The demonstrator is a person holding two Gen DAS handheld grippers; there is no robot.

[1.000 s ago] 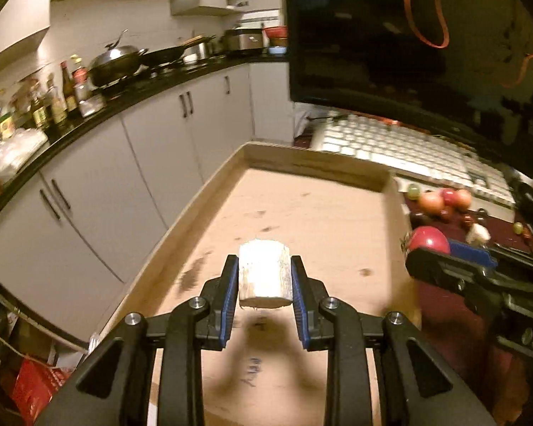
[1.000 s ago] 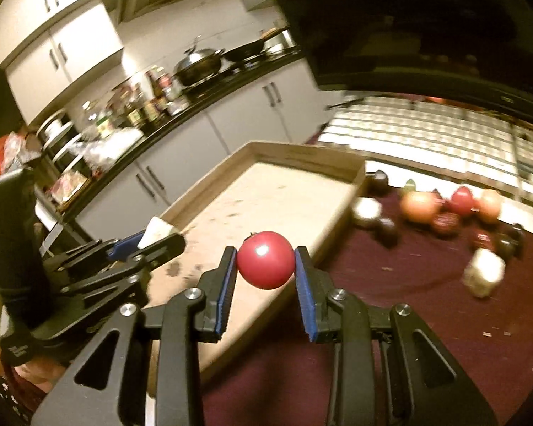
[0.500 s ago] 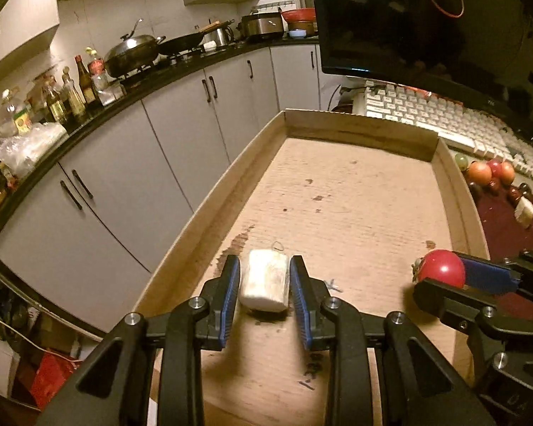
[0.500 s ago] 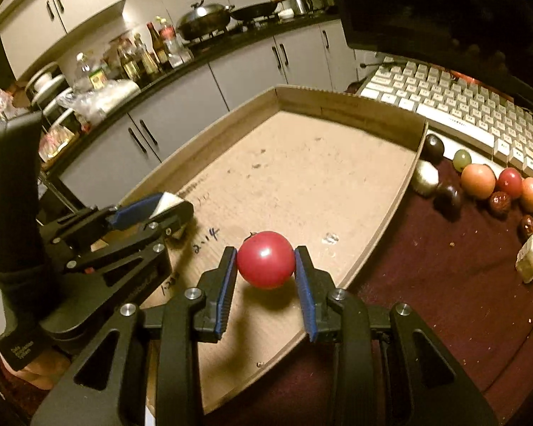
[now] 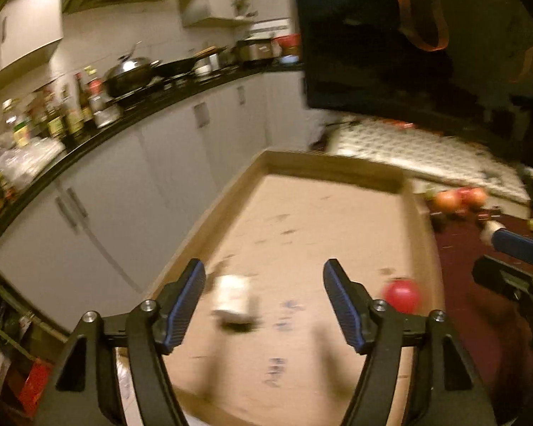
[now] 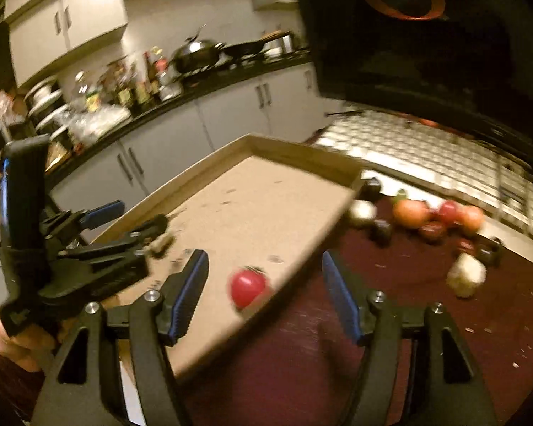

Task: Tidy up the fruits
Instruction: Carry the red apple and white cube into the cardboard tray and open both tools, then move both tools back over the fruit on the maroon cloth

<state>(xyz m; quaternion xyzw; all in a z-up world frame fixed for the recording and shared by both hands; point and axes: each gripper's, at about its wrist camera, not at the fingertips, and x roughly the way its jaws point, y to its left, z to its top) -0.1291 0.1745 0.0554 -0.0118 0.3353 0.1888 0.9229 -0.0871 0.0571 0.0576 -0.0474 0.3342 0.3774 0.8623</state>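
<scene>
Left gripper (image 5: 264, 296): we see its jaws opening, the blue pads now wide apart; a second ago they were clamped on the pale chunk.
Pale chunk (image 5: 232, 298): we find it lying on the cardboard tray floor between the left fingers, nearer the left-hand pad and touching neither; earlier it was held above the floor.
Right gripper (image 6: 264, 293): its jaws are opening too, pads well clear of the fruit, where before we saw them pinching it.
Red fruit (image 6: 248, 287): we see it resting on the tray just inside the near right-hand edge, between the right fingers; half a second ago it sat gripped.
Cardboard tray (image 5: 337, 170): shallow, brown, stained; it now carries both released pieces, well apart.
Loose fruits (image 6: 440, 214): we count a blurred cluster of orange, red and dark pieces on the maroon cloth (image 6: 302, 372), beside the tray, in front of the keyboard (image 6: 426, 145).
Sharpness: both views are motion-blurred, unlike the earlier ones.
</scene>
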